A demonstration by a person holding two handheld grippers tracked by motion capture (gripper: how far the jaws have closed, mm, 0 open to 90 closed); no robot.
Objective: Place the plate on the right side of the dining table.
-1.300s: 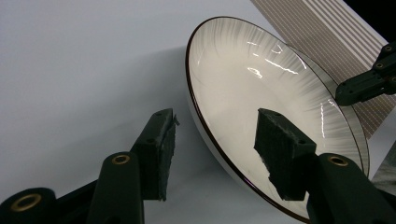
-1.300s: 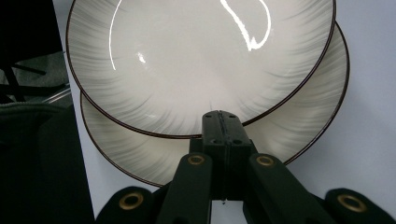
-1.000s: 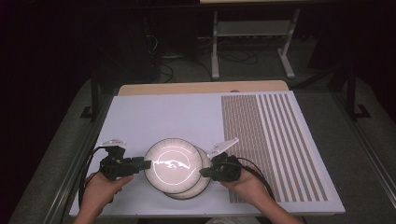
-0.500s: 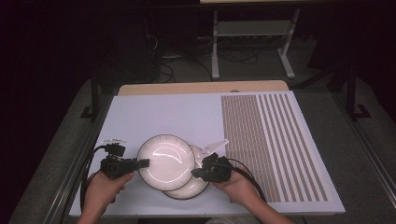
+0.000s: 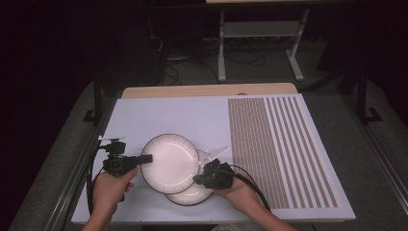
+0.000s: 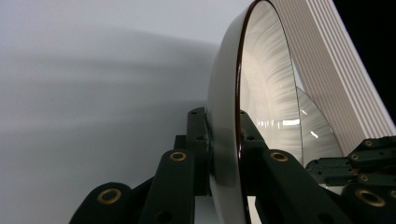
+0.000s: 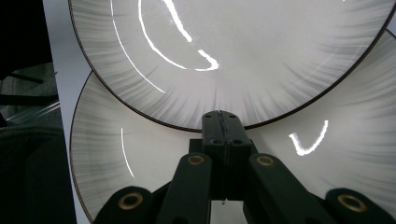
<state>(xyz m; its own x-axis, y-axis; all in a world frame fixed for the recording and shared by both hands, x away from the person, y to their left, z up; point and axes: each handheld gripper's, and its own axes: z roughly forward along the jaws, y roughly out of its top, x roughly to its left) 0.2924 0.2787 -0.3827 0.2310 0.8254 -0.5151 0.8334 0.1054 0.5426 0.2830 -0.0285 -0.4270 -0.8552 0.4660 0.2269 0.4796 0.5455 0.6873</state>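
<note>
Upper plate (image 5: 169,162) unmarked, rim pinched by left tool (image 6: 224,156), lower plate (image 5: 192,195) seemingly unlabelled

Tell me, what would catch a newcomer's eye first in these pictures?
Two shiny white plates with dark rims overlap near the front of the pale table: the upper plate lies partly over the lower plate. The left gripper has just closed its jaws on the upper plate's rim, while the right gripper, jaws shut, sits over the lower plate. To the right, brown stripes cover the table.

The left gripper (image 5: 146,158) has closed its fingers on the upper plate's (image 5: 169,163) rim.
</note>
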